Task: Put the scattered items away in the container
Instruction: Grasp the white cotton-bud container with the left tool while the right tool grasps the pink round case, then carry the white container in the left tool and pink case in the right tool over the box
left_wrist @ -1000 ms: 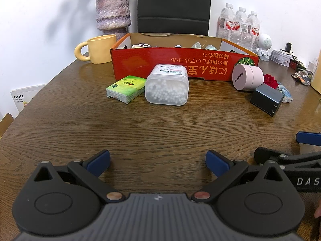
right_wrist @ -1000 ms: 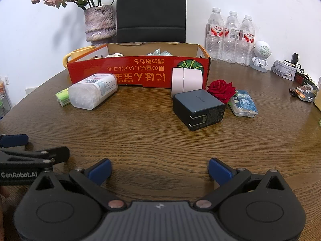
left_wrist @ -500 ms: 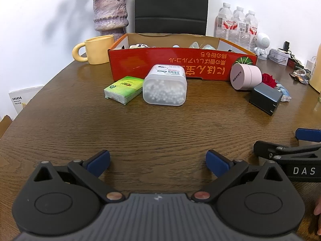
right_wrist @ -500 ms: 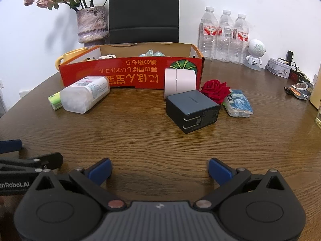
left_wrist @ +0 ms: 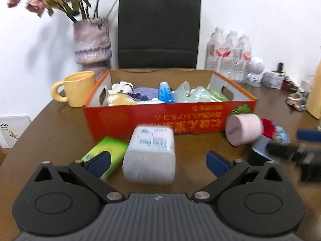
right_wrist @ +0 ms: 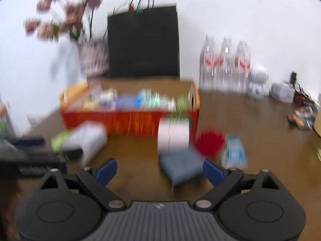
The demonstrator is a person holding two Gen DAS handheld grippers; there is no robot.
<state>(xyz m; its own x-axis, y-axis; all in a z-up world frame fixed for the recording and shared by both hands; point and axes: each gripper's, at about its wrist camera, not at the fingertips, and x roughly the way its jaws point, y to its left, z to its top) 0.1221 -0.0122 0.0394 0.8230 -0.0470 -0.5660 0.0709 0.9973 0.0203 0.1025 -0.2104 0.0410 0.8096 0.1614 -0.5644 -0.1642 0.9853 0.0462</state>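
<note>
Both grippers have pushed forward over the table (left_wrist: 50, 132) since half a second ago; items loom larger, right view smeared by motion. Left gripper (left_wrist: 158, 161) spread wide, straddling the cotton-swab tub (left_wrist: 149, 152), tissue pack (left_wrist: 104, 152) beside its left finger. Right gripper (right_wrist: 160, 170) also spread, charger (right_wrist: 180, 165) between its fingers. Neither pinches anything. Red box (left_wrist: 160, 118) holds several things; pink jar (left_wrist: 243, 129) lies outside. Pickups look imminent.

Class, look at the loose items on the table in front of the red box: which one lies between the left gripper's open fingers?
The white plastic tub with the barcode label; the green tissue pack lies beside it, outside the left gripper.
</note>
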